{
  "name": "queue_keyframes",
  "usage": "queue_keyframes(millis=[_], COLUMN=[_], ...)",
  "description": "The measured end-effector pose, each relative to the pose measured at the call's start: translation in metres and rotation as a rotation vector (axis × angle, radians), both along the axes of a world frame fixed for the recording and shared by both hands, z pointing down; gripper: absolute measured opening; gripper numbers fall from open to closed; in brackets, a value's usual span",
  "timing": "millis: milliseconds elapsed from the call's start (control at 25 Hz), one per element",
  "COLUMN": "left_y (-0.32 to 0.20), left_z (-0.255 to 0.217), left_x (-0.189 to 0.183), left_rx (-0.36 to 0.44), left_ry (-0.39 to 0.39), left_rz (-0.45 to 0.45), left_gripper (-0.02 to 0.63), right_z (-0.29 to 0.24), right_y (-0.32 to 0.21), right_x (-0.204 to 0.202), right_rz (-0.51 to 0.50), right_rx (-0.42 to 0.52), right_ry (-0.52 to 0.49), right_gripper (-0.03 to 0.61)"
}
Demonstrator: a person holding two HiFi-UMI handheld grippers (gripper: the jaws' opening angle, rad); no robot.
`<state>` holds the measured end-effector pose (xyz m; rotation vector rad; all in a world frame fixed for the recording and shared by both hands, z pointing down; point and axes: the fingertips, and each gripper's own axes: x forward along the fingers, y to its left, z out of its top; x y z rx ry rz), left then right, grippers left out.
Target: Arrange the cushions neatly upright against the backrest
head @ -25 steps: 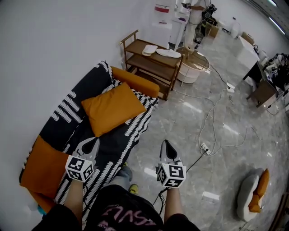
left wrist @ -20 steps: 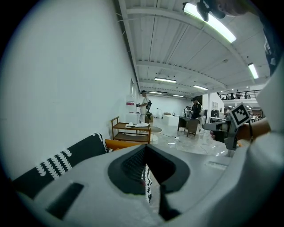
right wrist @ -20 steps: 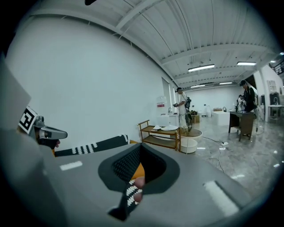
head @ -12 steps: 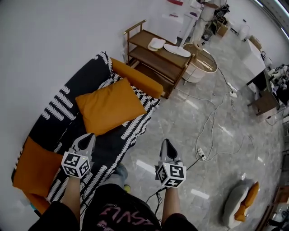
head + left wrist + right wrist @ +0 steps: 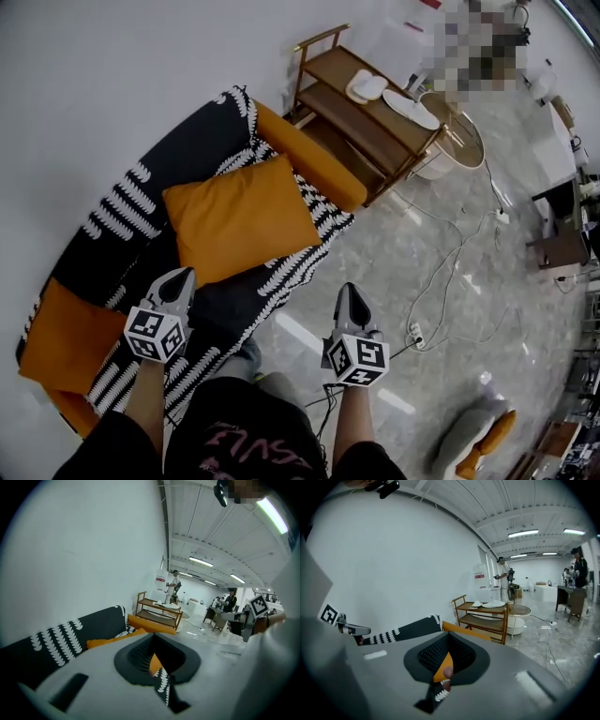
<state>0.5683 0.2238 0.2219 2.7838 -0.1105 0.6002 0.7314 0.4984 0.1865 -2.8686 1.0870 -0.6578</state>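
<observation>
Orange cushion (image 5: 239, 230) lay flat at middle of sofa (image 5: 178, 164) seat. Left tool (image 5: 180, 279) and right tool (image 5: 350, 292) were closed, empty. Likely approach step; next move needed opened jaws, grip on cushion edge.

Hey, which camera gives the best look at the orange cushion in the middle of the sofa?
Head view: the whole orange cushion shows from above, lying flat. Both gripper views catch only orange slivers of it.

Orange cushion (image 5: 242, 217) lies flat on the patterned sofa (image 5: 155, 164); left gripper (image 5: 180, 279), jaws seemingly together, hovers near its corner.
</observation>
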Motion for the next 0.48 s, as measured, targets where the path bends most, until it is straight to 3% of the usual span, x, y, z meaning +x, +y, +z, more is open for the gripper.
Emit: queue_keyframes(millis=[480], left_y=[-0.048], left_z=[0.001], left_x=[0.003], left_rx=[-0.032], left_ry=[0.001], left_rz=[-0.116], left_gripper=[0.002], right_z=[0.008], right_y=[-0.063], right_x=[0.026], right_rz=[-0.133], right_rx=[-0.052], right_ry=[-0.03], right_gripper=[0.014])
